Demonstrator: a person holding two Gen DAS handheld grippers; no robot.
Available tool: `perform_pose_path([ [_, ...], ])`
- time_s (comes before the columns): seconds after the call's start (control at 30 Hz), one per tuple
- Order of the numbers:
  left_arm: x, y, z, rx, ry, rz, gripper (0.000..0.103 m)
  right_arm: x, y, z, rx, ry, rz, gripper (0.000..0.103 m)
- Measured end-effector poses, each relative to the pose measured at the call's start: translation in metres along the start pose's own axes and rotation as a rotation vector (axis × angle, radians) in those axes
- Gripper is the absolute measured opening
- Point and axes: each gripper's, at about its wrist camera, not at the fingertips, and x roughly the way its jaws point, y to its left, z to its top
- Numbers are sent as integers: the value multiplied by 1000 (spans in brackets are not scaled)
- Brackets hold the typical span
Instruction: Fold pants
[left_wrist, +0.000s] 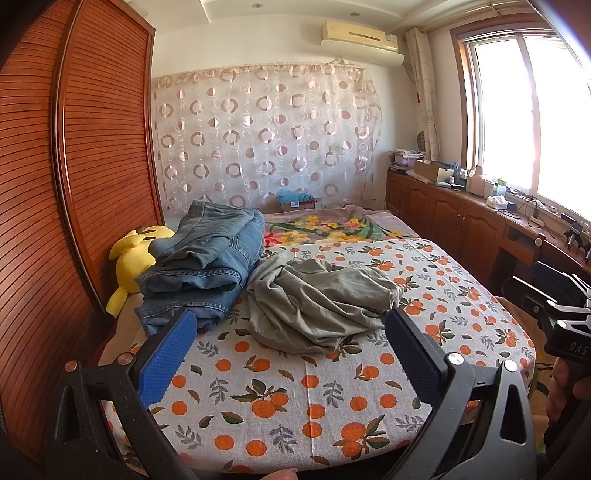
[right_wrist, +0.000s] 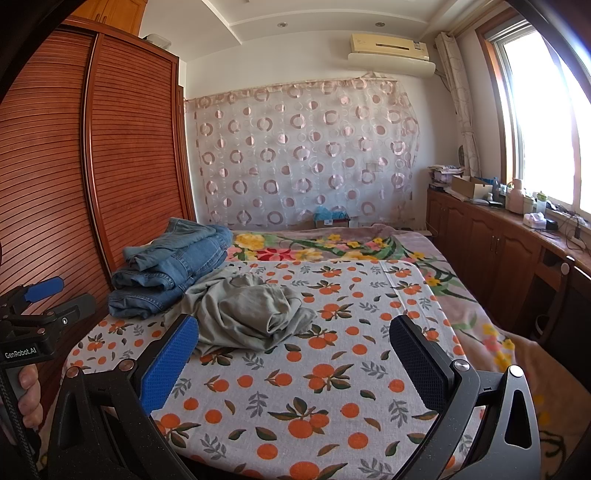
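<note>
Your left gripper (left_wrist: 288, 354) and right gripper (right_wrist: 295, 354) both hover with fingers spread wide, holding nothing. Beyond them, the crumpled grey pants (left_wrist: 317, 302) lie on the orange-print cloth (left_wrist: 295, 398), touching the folded jeans (left_wrist: 207, 266) behind.

Right gripper (right_wrist: 293, 363) low and near, fingers wide apart, nothing between. Beyond, crumpled grey pants (right_wrist: 247, 314) on orange-print cloth (right_wrist: 332, 387). Folded jeans (right_wrist: 173, 269) stacked far left, touching the pants. Left gripper (right_wrist: 40, 295) at left edge.
</note>
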Motion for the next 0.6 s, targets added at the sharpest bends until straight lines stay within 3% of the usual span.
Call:
perform_pose_path([
  [0.47, -3, -10, 4, -1, 17, -4, 102, 5, -1, -1, 4, 17, 10, 103],
  [0.6, 14, -2, -6, -8, 59, -18, 102, 17, -1, -4, 6, 54, 51, 103],
])
